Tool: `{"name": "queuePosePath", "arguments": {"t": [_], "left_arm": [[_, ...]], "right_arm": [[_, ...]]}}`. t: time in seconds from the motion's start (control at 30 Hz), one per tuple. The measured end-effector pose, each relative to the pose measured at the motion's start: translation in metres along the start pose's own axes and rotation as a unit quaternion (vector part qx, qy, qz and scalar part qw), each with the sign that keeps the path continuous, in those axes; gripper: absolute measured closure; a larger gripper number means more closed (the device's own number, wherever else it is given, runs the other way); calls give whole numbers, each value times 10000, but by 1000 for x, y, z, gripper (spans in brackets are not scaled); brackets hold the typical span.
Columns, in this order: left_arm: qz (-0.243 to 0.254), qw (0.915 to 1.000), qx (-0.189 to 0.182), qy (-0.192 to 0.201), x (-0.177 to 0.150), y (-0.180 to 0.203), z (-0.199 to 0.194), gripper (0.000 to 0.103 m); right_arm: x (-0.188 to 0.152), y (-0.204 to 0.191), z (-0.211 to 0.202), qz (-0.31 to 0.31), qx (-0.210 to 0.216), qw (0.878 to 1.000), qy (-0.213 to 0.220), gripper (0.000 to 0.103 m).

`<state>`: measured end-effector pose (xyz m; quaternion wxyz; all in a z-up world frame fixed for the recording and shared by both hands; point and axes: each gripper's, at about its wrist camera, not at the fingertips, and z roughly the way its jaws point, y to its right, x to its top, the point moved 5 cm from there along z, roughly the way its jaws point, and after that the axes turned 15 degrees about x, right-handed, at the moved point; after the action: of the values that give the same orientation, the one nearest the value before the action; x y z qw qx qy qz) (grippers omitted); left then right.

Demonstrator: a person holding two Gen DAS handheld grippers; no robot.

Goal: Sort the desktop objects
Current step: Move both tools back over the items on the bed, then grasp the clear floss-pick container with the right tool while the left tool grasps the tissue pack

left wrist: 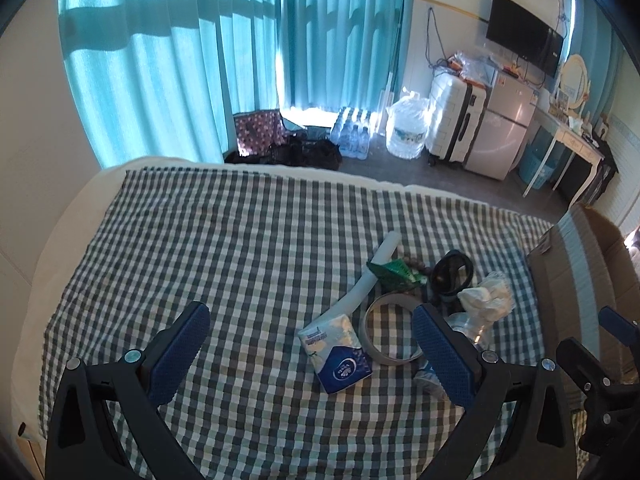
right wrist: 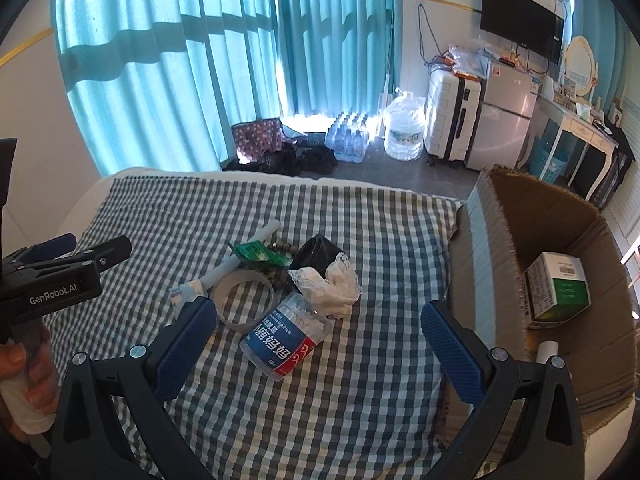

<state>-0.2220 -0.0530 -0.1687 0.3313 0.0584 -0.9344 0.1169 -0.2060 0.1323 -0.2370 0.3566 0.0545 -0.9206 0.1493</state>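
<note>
A small heap of odds and ends sits on the checked cloth (left wrist: 240, 240): a clear tub of cotton swabs (right wrist: 286, 340) lying on its side nearest the right gripper (right wrist: 320, 330), with a crumpled white lacy cloth (right wrist: 334, 280) touching its far end and a black bag (right wrist: 316, 252) just behind that. To the left of the tub lies a grey tape ring (right wrist: 244, 300), flat on the cloth, and beyond it a white tube (left wrist: 374, 276) lies slanted, a green packet (left wrist: 394, 274) resting against it. A blue-and-white tissue pack (left wrist: 338, 346) lies at the tube's near end, between the wide-spread fingers of the left gripper (left wrist: 312, 334), which hovers above it holding nothing. The right gripper is spread open too, empty, above the cloth in front of the tub. At the right edge of the cloth stands an open cardboard box (right wrist: 480, 264) with a green-and-white carton (right wrist: 558, 290) inside. A hand (right wrist: 24, 376) grips the left tool's handle. Behind, turquoise curtains (left wrist: 200, 60) hang over the window.
</note>
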Motion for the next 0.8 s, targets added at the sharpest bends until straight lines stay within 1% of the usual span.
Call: {"name": "queuePosePath", "arguments": {"t": [0.27,0.33,0.57,0.8], "left_arm": [[176,9983,116,-535,-26,14,56,0],[217,9975,90,-667,-36,18,67,0],[337,9949,37,-951,-58,28,93,0],[371,9931,30,-1108,-73,36,108,0]], "right_arm": [[-17,9,46,135,43,9991,-410,0],[-22,11,56,180,72,9984,-525,0],[-39,14,84,237,78,9961,-847,0],[-50,13,104,318,115,9945,-992,0]]}}
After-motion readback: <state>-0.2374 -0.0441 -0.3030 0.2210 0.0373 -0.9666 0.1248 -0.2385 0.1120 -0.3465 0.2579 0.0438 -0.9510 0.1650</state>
